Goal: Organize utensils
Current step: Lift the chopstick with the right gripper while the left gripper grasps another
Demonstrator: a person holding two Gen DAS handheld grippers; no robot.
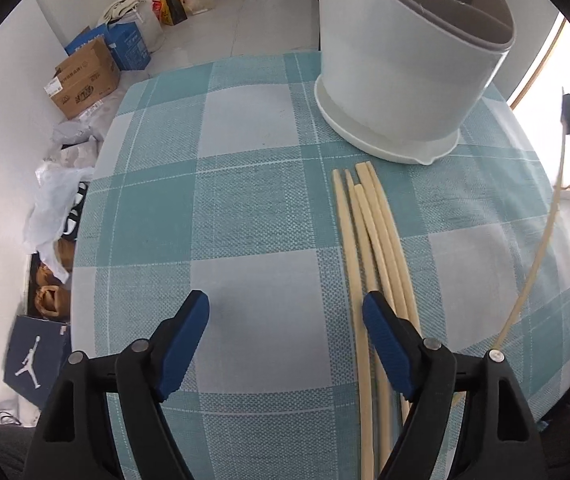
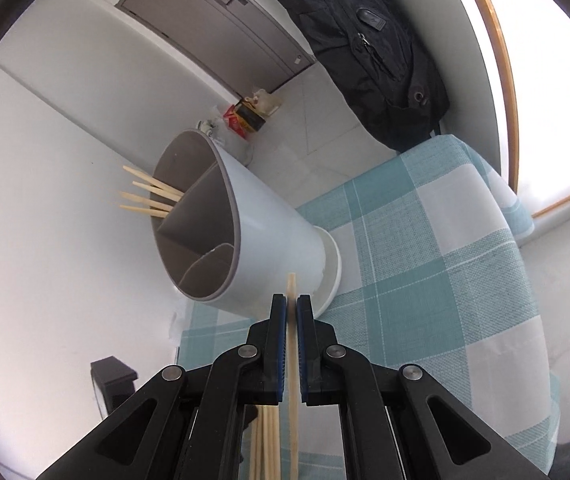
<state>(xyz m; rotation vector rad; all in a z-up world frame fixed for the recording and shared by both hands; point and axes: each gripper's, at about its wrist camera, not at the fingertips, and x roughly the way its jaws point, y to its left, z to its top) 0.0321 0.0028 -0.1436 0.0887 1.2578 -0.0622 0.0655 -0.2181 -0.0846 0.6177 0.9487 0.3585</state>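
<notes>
Left gripper [image 1: 285, 314] gapes empty beside loose chopsticks [image 1: 369, 248] near the holder [image 1: 405, 80]; right gripper [image 2: 291, 308] pinches one chopstick [image 2: 291, 286] before the holder.

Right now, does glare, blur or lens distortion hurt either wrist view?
Left wrist view: table edges bow from fisheye, the window is blown out, the chopsticks stay sharp. Right wrist view: the window is overexposed, the scene looks tilted, the holder and the held chopstick are sharp.
</notes>
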